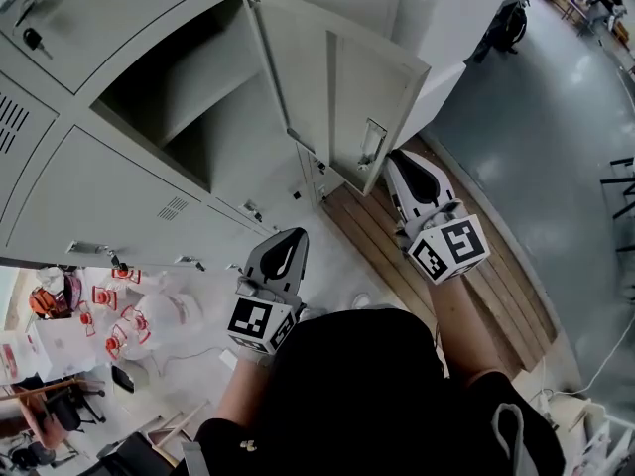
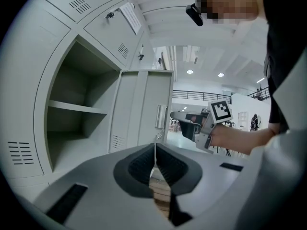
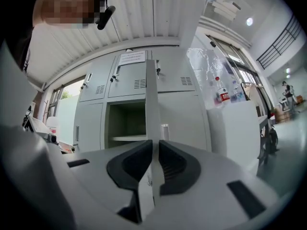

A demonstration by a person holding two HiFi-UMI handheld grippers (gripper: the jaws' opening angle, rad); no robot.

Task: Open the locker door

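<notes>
The grey locker door (image 1: 337, 97) stands swung out from its empty compartment (image 1: 189, 107), which has one shelf (image 2: 76, 108). My right gripper (image 1: 395, 159) is at the door's free edge, just below the recessed handle (image 1: 371, 145). In the right gripper view the door (image 3: 151, 104) runs edge-on between the jaws, and the right gripper (image 3: 154, 147) is shut on that edge. My left gripper (image 1: 291, 234) hangs lower, in front of the lockers and apart from the door. In its own view the left gripper (image 2: 155, 150) is shut, its pads touching with nothing between them.
Closed lockers surround the open one, one with a key (image 1: 32, 40) in its lock. A white cabinet (image 1: 446, 18) stands to the right, with bottles (image 3: 220, 90) on top. A wooden pallet (image 1: 476, 296) lies under my right arm. Bags and clutter (image 1: 129, 315) fill the lower left.
</notes>
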